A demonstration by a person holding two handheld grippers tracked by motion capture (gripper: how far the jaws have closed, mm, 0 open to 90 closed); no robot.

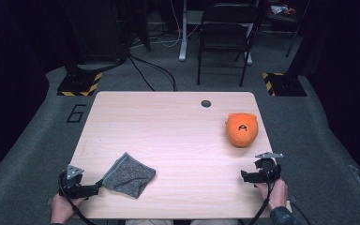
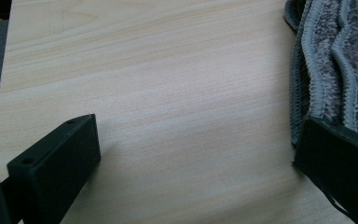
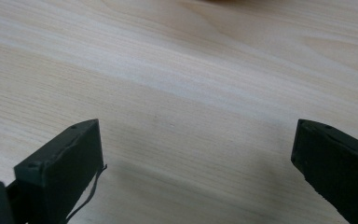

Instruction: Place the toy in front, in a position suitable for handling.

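While both tongs gape, left tongs beside grey cloth, pale wooden table, dark carpeted room

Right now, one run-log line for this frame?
left hand-held gripper: open, beside grey cloth | right hand-held gripper: open, over bare table | orange plush toy: far right, untouched

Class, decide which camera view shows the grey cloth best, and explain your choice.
The high view: the whole grey cloth lies folded on the table, beside the left gripper. The left gripper view catches just its stitched edge close up, at one open jaw. The right gripper view looks at bare tabletop.
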